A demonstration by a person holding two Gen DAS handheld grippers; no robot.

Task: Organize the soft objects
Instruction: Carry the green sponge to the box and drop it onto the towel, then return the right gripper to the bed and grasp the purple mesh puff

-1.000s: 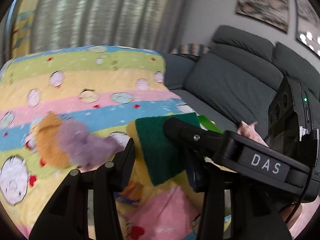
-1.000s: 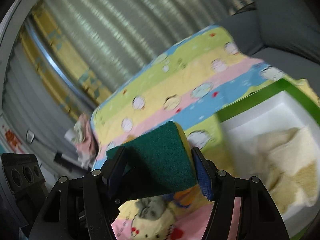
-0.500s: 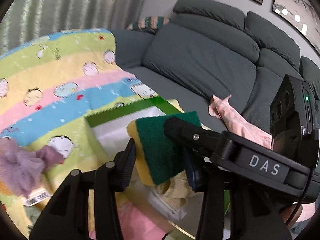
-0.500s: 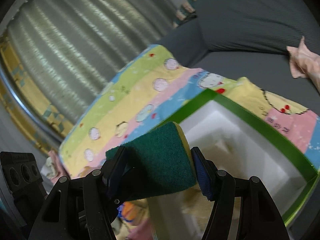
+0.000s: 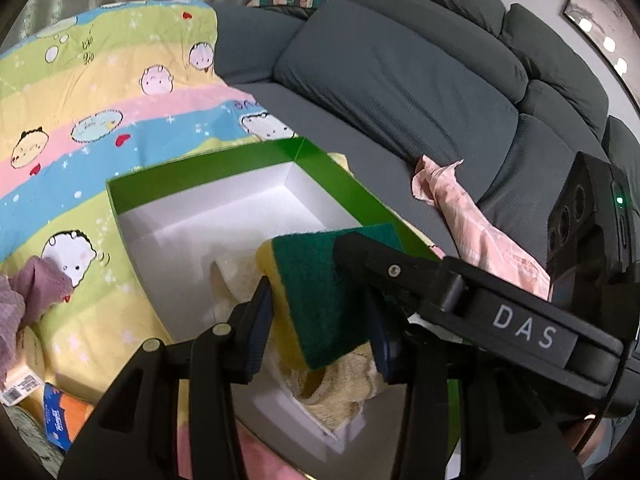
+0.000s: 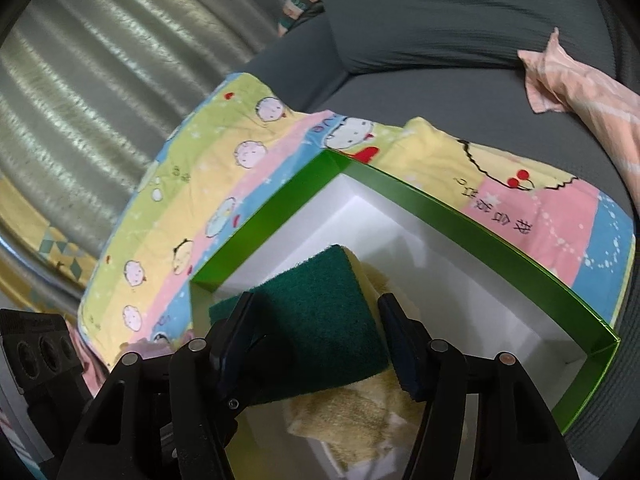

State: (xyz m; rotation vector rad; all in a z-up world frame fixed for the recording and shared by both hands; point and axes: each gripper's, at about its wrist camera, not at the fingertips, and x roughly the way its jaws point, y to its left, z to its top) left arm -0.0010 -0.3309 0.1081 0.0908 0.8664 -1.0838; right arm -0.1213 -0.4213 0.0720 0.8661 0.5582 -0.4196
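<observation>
Both tools carry one sponge over the box. Left tool (image 5: 316,320) pinches the sponge (image 5: 324,292) across its thickness, pads on the yellow face and the green scouring face. Right tool (image 6: 320,336) holds the same sponge (image 6: 320,316) edge to edge; its jaws are closing at this moment, with the sponge between them and both pads against it.

Directly below and ahead of both tools sits the box (image 5: 208,164), green outside, white inside, open at the top. A cream towel (image 5: 332,384) already lies in its near end, just under the sponge. The sponge hangs above the towel, inside the box's outline but, as I judge it, not yet resting on anything.

Progress: one soft item is boxed, a second is over the drop point. What I reckon is left: lower and let go of the sponge, then fetch the rest. Left of the left tool, on the quilt (image 5: 100,92), lies a purple cloth (image 5: 24,304). Right of it, on the sofa (image 5: 400,80), lies a pink cloth (image 5: 472,224).
</observation>
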